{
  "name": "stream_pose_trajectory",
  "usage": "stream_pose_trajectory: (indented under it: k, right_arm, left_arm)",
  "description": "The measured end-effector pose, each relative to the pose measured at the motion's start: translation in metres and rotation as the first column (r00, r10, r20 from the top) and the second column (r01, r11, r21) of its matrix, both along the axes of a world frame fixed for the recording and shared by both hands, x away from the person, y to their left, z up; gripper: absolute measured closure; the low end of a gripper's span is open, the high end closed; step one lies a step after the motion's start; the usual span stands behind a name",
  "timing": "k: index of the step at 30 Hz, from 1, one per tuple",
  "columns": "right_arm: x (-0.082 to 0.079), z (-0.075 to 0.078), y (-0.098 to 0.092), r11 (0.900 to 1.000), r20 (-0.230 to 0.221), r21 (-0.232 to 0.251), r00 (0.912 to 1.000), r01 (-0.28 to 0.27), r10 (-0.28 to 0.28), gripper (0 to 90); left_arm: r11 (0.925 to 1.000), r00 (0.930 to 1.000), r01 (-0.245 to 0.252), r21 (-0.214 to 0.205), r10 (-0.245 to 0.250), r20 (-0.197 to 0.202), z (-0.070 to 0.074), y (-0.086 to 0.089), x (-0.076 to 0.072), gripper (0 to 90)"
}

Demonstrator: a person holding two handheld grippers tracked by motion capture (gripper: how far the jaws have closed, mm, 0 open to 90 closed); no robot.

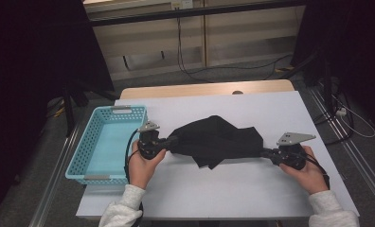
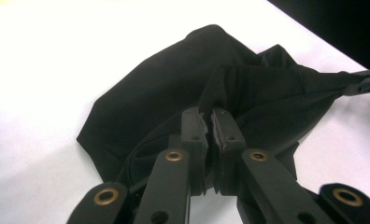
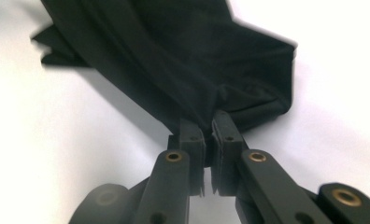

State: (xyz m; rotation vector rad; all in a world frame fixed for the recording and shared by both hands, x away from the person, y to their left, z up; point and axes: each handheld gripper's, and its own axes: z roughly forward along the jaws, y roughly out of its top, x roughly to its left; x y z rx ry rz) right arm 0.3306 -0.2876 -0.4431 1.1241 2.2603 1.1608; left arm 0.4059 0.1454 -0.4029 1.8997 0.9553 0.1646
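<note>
A black cloth [image 1: 216, 139] lies crumpled across the middle of the white table cover [image 1: 271, 109]. My left gripper [image 1: 172, 141] is at its left end, jaws shut on a fold of the black cloth [image 2: 206, 79]; the left gripper [image 2: 210, 112] pinches the fabric between its pads. My right gripper [image 1: 266, 152] is at the cloth's right end. In the right gripper view the right gripper [image 3: 210, 117] is shut on a bunched edge of the black cloth [image 3: 174, 60]. The far right gripper [image 2: 367, 80] tip shows at the cloth's other end in the left gripper view.
A light blue plastic basket [image 1: 92, 142] with nothing in it stands at the table's left edge, just left of my left hand. The wooden table edge [image 1: 209, 89] runs along the back. Cables lie on the floor beyond.
</note>
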Motion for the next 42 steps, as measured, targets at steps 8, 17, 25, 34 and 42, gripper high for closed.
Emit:
stream_pose_trajectory:
  k: [8, 17, 25, 34, 42]
  right_arm:
    - [0.002, 0.013, 0.0, 0.9963, 0.026, 0.085, 0.9995, 0.016, -0.018, 85.8]
    - [0.005, 0.017, 0.001, 0.9931, 0.018, 0.117, 0.9997, 0.012, -0.015, 85.6]
    - [0.02, -0.002, 0.013, 0.9953, -0.04, 0.082, 0.998, 0.053, -0.049, 70.7]
    - [0.03, -0.012, 0.006, 0.9776, -0.095, 0.146, 0.9857, 0.152, -0.139, 50.8]
    - [0.033, -0.018, 0.021, 0.9954, -0.027, 0.049, 0.9964, 0.082, -0.08, 49.0]
  left_arm:
    - [0.9994, 0.9998, -0.016, -0.031, 0.016, 0.007, 0.006, 0.007, 0.003, 85.4]
    - [0.9989, 0.9993, -0.028, -0.037, 0.029, 0.024, 0.008, 0.01, 0.003, 85.5]
    - [0.9978, 0.9979, -0.065, 0.014, 0.065, 0.005, -0.006, 0.006, 0.009, 85.5]
    - [0.9975, 0.9974, -0.07, 0.004, 0.07, -0.015, -0.01, 0.008, 0.011, 85.2]
    - [0.9973, 0.9973, -0.072, 0.013, 0.073, -0.013, -0.012, 0.008, 0.013, 85.2]
